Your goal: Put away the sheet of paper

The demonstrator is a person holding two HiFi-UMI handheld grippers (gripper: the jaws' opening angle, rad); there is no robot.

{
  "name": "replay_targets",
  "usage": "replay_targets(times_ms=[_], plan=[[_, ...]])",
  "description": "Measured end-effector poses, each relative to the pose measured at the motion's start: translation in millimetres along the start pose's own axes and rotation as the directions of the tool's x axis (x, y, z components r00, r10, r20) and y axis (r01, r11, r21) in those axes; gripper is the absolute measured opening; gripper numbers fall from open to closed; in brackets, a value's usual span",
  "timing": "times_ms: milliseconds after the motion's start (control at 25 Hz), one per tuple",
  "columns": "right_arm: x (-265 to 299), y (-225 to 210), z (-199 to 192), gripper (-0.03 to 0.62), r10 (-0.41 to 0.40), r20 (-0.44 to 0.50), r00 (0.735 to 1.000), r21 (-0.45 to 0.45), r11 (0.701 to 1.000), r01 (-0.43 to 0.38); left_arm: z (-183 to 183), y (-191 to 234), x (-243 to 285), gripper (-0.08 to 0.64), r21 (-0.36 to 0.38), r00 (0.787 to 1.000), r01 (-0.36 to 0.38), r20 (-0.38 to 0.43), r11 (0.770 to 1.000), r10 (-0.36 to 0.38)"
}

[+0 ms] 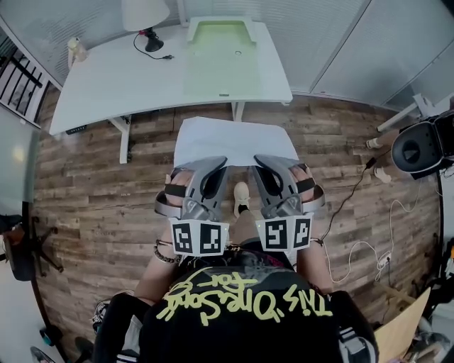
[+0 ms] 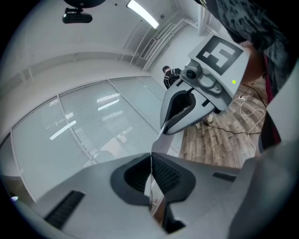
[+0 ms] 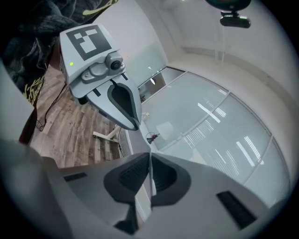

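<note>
A white sheet of paper (image 1: 228, 140) hangs level over the wooden floor, in front of the white table (image 1: 120, 81). My left gripper (image 1: 220, 163) is shut on its near edge at the left, and my right gripper (image 1: 260, 162) is shut on that edge at the right. In the left gripper view the sheet (image 2: 159, 140) runs edge-on from the closed jaws of the left gripper (image 2: 150, 173) to the right gripper (image 2: 183, 109). The right gripper view mirrors this: its own jaws (image 3: 150, 176) pinch the sheet (image 3: 143, 142), which leads to the left gripper (image 3: 122, 100).
A pale green tray (image 1: 221, 60) lies on the table beyond the sheet, with a lamp (image 1: 145, 18) to its left. A black round device (image 1: 420, 147) and cables (image 1: 355, 213) are at the right, and a chair (image 1: 20, 249) at the left. My shoe (image 1: 241, 196) shows below the paper.
</note>
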State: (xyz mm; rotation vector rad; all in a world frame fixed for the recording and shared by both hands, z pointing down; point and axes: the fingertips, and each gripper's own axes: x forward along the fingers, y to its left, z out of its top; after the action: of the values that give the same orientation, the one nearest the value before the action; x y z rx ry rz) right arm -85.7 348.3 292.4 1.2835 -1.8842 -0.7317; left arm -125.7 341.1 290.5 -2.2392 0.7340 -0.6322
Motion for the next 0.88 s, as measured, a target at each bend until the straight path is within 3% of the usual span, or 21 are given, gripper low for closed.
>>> replay_targets(times_ms=[880], plan=[[83.1, -44.8, -22.1, 0.009, 0.01, 0.048, 0.999, -0.004, 1.0, -0.01, -29.5, 54.4, 74.6, 0.008, -0.022, 0.999, -0.034, -0.023, 0.999, 0.033]])
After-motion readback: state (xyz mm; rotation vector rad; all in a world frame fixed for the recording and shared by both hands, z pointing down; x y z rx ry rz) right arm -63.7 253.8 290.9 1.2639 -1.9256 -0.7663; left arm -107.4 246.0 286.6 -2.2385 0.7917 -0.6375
